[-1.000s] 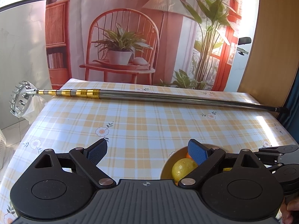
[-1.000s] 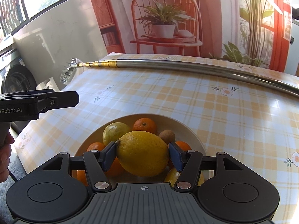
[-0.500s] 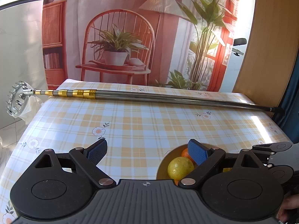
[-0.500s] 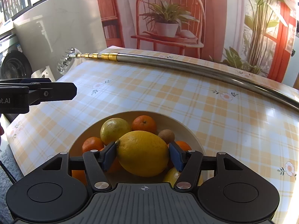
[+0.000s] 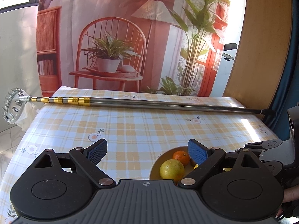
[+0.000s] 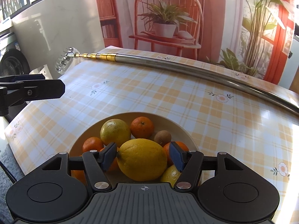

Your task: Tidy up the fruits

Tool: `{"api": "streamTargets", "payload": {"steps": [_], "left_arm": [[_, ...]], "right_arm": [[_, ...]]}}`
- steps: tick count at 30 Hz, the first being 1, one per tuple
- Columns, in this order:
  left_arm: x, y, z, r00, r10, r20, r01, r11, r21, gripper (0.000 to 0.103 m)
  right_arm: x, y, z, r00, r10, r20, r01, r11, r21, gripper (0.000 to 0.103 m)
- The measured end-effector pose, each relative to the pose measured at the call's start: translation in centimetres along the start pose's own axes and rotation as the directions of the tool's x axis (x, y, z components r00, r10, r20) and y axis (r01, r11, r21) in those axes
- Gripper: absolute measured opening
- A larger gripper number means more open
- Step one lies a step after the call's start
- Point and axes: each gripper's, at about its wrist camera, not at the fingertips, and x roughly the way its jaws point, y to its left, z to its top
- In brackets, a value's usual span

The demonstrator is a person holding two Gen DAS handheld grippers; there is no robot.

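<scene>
Lemon (image 6: 143, 159) sits between the pads of the right tool (image 6: 143, 157), pinched across its long axis, which runs left to right so that the pointed ends face the two pads. It hangs directly over the near part of the bowl (image 6: 179, 126), above the other fruit: a yellow-green citrus (image 6: 115, 131) and an orange (image 6: 142, 127) at the far side, a kiwi (image 6: 162, 137) just right of them, more oranges to the near left and right, and another yellow fruit (image 6: 171, 173) just under the right pad. Whether the lemon touches the fruit beneath cannot be told from this angle.

The left tool (image 5: 147, 152) is spread wide and holds nothing; it hovers above the checked surface (image 5: 149, 123) to the left of the bowl (image 5: 155, 165), whose far-left rim shows beside its right pad. In the right wrist view it appears as a dark bar at the far left edge, well apart from the lemon.

So the right tool alone governs the fruit, and bare cloth lies open to the far, left and right of the bowl. The long telescopic pole (image 6: 168, 63) lies across the far side of the surface, a limit on how far a placement could go
</scene>
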Motion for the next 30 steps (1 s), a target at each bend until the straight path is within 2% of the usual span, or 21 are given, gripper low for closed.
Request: {"api": "streamTargets", "payload": {"steps": [12, 15, 18, 24, 30], "left_arm": [[-1.2, -0.4, 0.8, 1.000, 0.007, 0.027, -0.007, 1.000, 0.010, 0.095], [-1.8, -0.6, 1.3, 0.999, 0.010, 0.046, -0.011, 1.000, 0.020, 0.095], [-2.6, -0.8, 2.2, 0.997, 0.010, 0.080, -0.012, 1.000, 0.025, 0.095], [-4.6, -1.2, 4.8, 0.987, 0.000, 0.163, -0.004, 1.000, 0.023, 0.096], [-7.0, -2.7, 7.7, 0.965, 0.004, 0.260, -0.016, 0.999, 0.043, 0.099]], "right_arm": [[-3.6, -0.8, 0.9, 0.998, -0.018, 0.065, 0.015, 0.999, 0.043, 0.091], [-5.3, -1.0, 1.4, 0.997, 0.001, 0.083, -0.008, 0.997, 0.075, 0.102], [-7.2, -1.1, 2.1, 0.993, 0.006, 0.116, -0.014, 0.997, 0.072, 0.103], [-11.5, -0.8, 4.4, 0.979, -0.060, 0.197, 0.054, 0.998, 0.035, 0.103], [-16.3, -0.9, 7.0, 0.936, -0.111, 0.334, 0.103, 0.994, 0.042, 0.103]]}}
